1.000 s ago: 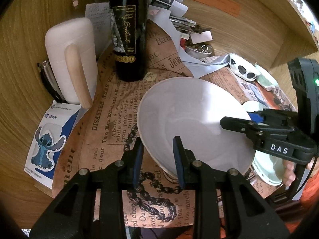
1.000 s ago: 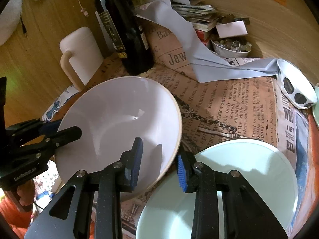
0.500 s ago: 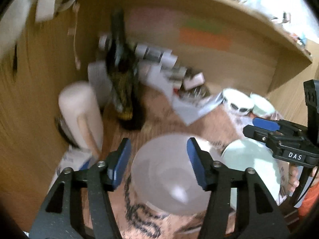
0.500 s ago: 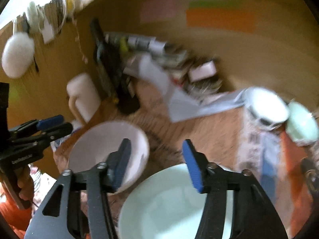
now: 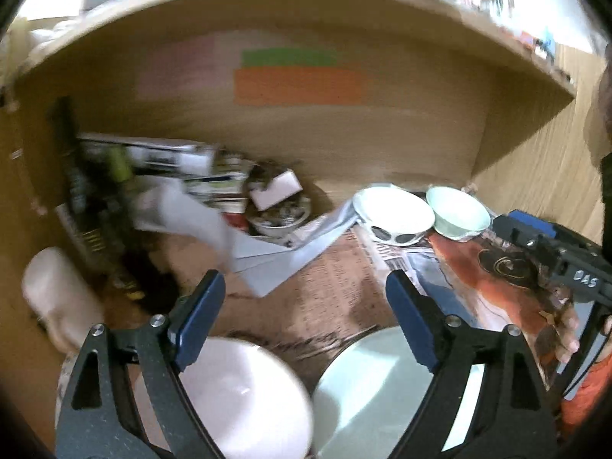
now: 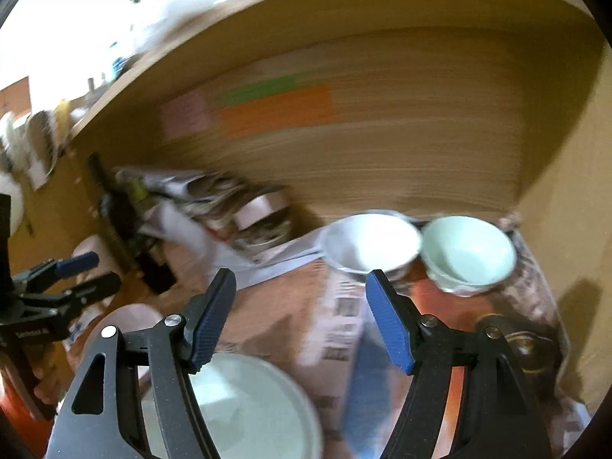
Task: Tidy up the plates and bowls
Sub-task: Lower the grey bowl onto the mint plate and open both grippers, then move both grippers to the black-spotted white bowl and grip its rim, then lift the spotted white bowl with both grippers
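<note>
Black left tool (image 5: 306,317) empty, opening, raised above white bowl (image 5: 244,394).

Your left wrist view looks forward and down along its gripper (image 5: 302,321) from the near left of the counter (image 5: 329,287), toward the wooden back wall. Your right wrist view faces the same wall from further right. Both share the white bowl (image 5: 394,210) and the pale green bowl (image 5: 457,212) at the back right, and each catches the other gripper (image 6: 72,275) at its edge.
</note>
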The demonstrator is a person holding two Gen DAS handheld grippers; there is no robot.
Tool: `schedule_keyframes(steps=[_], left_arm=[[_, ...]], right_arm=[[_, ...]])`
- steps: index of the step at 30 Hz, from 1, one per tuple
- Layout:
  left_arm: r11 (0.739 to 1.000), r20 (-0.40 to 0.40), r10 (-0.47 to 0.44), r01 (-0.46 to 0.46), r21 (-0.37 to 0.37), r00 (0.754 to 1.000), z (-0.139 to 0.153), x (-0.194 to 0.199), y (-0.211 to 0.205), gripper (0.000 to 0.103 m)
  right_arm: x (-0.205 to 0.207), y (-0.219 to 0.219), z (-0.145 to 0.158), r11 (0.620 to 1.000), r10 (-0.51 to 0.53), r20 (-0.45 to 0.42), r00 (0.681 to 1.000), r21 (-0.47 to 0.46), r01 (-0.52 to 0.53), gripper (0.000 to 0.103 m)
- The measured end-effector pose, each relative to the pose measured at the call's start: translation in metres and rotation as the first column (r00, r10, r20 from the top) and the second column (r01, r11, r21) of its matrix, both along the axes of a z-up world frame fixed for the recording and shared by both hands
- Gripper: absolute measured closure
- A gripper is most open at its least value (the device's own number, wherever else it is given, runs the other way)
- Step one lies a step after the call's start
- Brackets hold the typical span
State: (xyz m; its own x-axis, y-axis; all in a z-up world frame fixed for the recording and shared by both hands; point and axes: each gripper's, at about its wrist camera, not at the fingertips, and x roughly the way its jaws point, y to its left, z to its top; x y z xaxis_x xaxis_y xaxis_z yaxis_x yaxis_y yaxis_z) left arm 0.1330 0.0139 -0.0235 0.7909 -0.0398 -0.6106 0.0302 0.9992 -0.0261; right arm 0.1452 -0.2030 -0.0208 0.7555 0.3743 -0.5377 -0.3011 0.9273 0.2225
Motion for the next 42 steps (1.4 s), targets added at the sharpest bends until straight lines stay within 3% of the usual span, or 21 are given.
schedule_keyframes(steps=[5,10,13,22,30,40,42], left_arm=[[0.999,-0.113,-0.037,0.035,-0.019,0.993,-0.015,0.059,-0.028,0.016],[0.999,-0.204,-0.028,0.036,0.034,0.978,-0.027,0.118,-0.049,0.016],[0.999,-0.268,-0.042,0.043,-0.002,0.963,-0.037,0.148,-0.053,0.016],[0.999,-0.355,-0.050,0.041,-0.034,0.934,-0.073,0.197,-0.062,0.019],[0.990,-0.376,-0.067,0.013,-0.143,0.924,-0.083,0.220,-0.048,0.035],[0.983,-0.423,-0.116,0.044,-0.177,0.898,-0.098,0.234,-0.061,0.056],[0.983,-0.437,-0.135,0.063,-0.174,0.889,-0.104,0.237,-0.067,0.066]], right_arm=[[0.019,-0.028,-0.007,0.997,-0.074,-0.019,0.997,0.005,0.074,0.036],[0.043,-0.045,-0.022,0.993,-0.117,-0.063,0.991,-0.007,0.117,0.036],[0.057,-0.050,-0.031,0.992,-0.122,-0.100,0.988,-0.002,0.122,0.036],[0.090,-0.040,-0.054,0.996,-0.087,-0.211,0.973,-0.023,0.085,0.036],[0.111,-0.029,-0.070,0.997,-0.072,-0.257,0.964,-0.053,0.060,0.036],[0.127,-0.030,-0.085,0.999,-0.053,-0.318,0.946,-0.015,0.051,0.059],[0.128,-0.029,-0.087,0.999,-0.054,-0.324,0.944,-0.018,0.051,0.059]])
